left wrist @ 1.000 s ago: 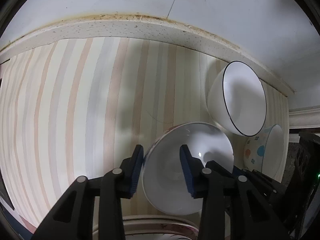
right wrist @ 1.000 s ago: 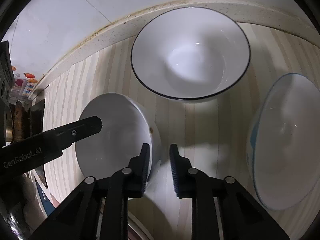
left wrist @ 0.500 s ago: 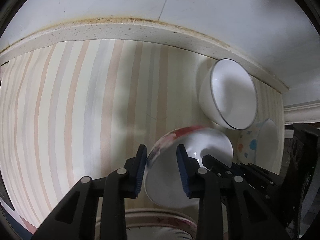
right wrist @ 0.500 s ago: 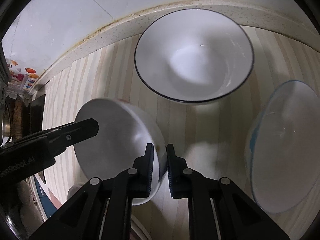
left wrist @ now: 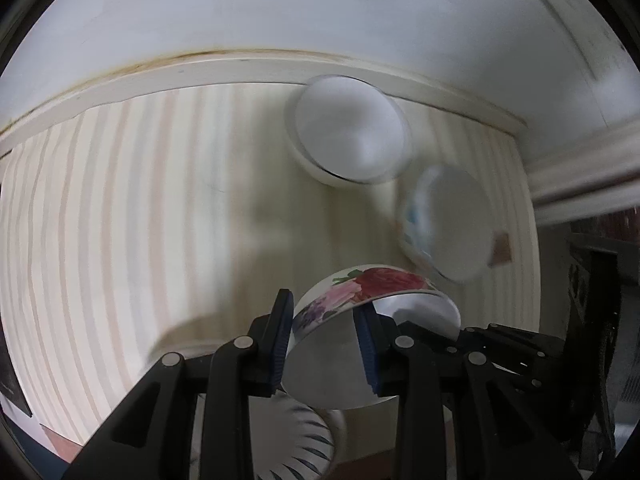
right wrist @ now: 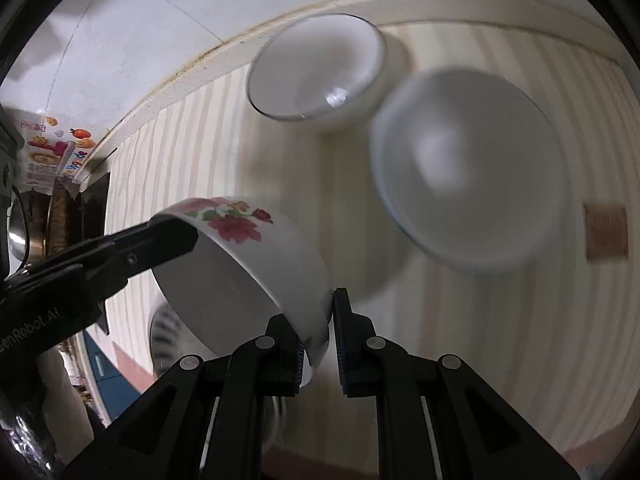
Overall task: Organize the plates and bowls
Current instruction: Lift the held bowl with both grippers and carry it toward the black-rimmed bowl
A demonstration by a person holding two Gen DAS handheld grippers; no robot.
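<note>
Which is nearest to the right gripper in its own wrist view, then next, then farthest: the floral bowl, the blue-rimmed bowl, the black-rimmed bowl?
1. The floral bowl: its rim is clamped in the right gripper, left of centre.
2. The blue-rimmed bowl: on the striped mat, to the right.
3. The black-rimmed bowl: at the back, by the wall edge.

Dim indoor light, soft shadows on the striped worktop (left wrist: 120, 220); far bowls (right wrist: 468, 172) motion-blurred, black fisheye corners, bent edges

Striped countertop (left wrist: 120, 220), black-rimmed white bowl (left wrist: 352, 136), blue-patterned bowl (left wrist: 452, 224), striped plate (left wrist: 304, 436)
</note>
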